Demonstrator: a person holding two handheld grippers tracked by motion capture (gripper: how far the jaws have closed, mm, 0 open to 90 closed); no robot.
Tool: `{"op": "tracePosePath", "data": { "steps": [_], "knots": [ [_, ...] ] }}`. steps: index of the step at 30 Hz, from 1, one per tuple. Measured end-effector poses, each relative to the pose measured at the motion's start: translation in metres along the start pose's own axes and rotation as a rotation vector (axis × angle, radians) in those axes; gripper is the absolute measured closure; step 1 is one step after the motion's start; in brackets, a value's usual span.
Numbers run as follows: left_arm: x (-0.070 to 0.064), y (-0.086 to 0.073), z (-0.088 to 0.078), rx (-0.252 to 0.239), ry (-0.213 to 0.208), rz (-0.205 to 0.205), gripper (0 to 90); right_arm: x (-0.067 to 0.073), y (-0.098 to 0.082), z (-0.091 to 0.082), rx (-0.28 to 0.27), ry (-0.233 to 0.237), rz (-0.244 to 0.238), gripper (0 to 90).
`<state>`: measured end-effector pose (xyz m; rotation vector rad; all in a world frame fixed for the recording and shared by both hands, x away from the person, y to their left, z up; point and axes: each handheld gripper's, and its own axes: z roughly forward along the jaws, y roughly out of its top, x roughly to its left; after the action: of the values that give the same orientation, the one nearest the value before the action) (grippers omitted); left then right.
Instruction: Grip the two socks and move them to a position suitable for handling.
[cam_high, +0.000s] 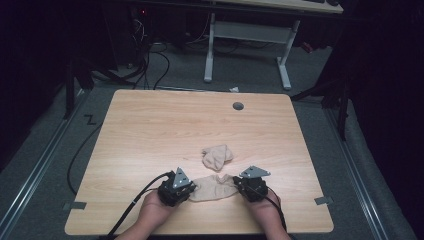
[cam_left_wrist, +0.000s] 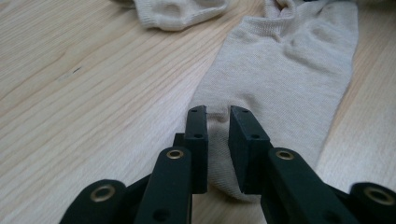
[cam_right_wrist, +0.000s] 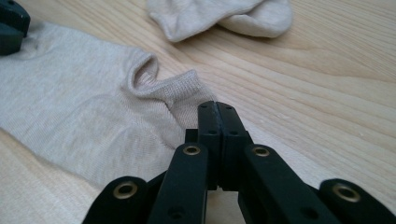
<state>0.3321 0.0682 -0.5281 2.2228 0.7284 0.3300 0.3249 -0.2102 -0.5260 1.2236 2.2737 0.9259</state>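
A flat beige sock (cam_high: 216, 188) lies near the table's front edge between my two grippers. My left gripper (cam_high: 176, 188) is at its toe end. In the left gripper view its jaws (cam_left_wrist: 218, 116) stand narrowly apart, shut on a bunched fold of the sock (cam_left_wrist: 289, 65). My right gripper (cam_high: 251, 186) is at the cuff end. Its pads (cam_right_wrist: 218, 109) are pressed flat together at the corner of the ribbed cuff (cam_right_wrist: 187, 81), and I see no cloth between them. A second beige sock (cam_high: 217, 156) lies crumpled just beyond the first sock.
The light wooden table (cam_high: 150, 130) has a grey cable grommet (cam_high: 238, 106) near its far edge. Cables trail from both grippers off the front edge. A white desk frame (cam_high: 247, 45) stands on the floor beyond the table.
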Motion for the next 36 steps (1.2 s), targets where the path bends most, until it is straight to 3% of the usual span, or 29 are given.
{"op": "tracePosePath", "data": {
  "steps": [2, 8, 9, 11, 12, 13, 26, 27, 28, 29, 30, 31, 33, 36],
  "knots": [
    [0.001, -0.004, -0.007, 0.017, -0.005, -0.004, 77.5, 0.010, 0.000, -0.001, -0.001, 0.017, -0.041, 89.9],
    [0.004, -0.017, -0.026, 0.057, 0.010, 0.014, 77.4, 0.031, -0.001, -0.003, -0.001, 0.058, -0.089, 89.8],
    [0.002, -0.021, -0.028, 0.036, 0.005, -0.043, 77.4, 0.035, -0.001, -0.003, 0.002, 0.063, -0.108, 89.7],
    [0.004, -0.026, -0.031, 0.011, -0.001, -0.090, 77.4, 0.042, 0.000, -0.002, 0.000, 0.078, -0.121, 89.6],
    [0.004, -0.026, -0.031, 0.011, -0.001, -0.090, 77.4, 0.042, 0.000, -0.002, 0.000, 0.078, -0.121, 89.6],
    [0.011, -0.030, -0.038, 0.049, 0.006, -0.026, 77.4, 0.046, 0.001, -0.001, -0.002, 0.090, -0.122, 89.4],
    [0.009, -0.034, -0.043, 0.048, -0.012, -0.002, 76.9, 0.052, -0.001, -0.004, -0.002, 0.103, -0.144, 86.9],
    [0.005, -0.034, -0.043, 0.025, -0.009, -0.028, 75.6, 0.053, -0.001, -0.006, -0.010, 0.110, -0.142, 83.0],
    [0.004, -0.034, -0.044, 0.009, 0.001, -0.024, 73.7, 0.053, 0.000, -0.008, -0.030, 0.111, -0.142, 80.7],
    [0.007, -0.033, -0.048, 0.007, 0.019, 0.017, 69.7, 0.053, 0.001, -0.010, -0.058, 0.115, -0.141, 78.2],
    [0.004, -0.033, -0.050, -0.046, 0.015, -0.038, 65.6, 0.052, 0.003, -0.014, -0.093, 0.113, -0.137, 76.1],
    [0.004, -0.033, -0.050, -0.046, 0.015, -0.038, 65.1, 0.051, 0.006, -0.017, -0.116, 0.106, -0.137, 74.1],
    [0.013, -0.029, -0.061, -0.068, 0.054, -0.012, 61.8, 0.049, 0.008, -0.018, -0.126, 0.089, -0.136, 71.3],
    [0.024, -0.029, -0.068, -0.097, 0.090, -0.049, 58.4, 0.045, 0.008, -0.017, -0.122, 0.082, -0.127, 69.3]
  ]
}}
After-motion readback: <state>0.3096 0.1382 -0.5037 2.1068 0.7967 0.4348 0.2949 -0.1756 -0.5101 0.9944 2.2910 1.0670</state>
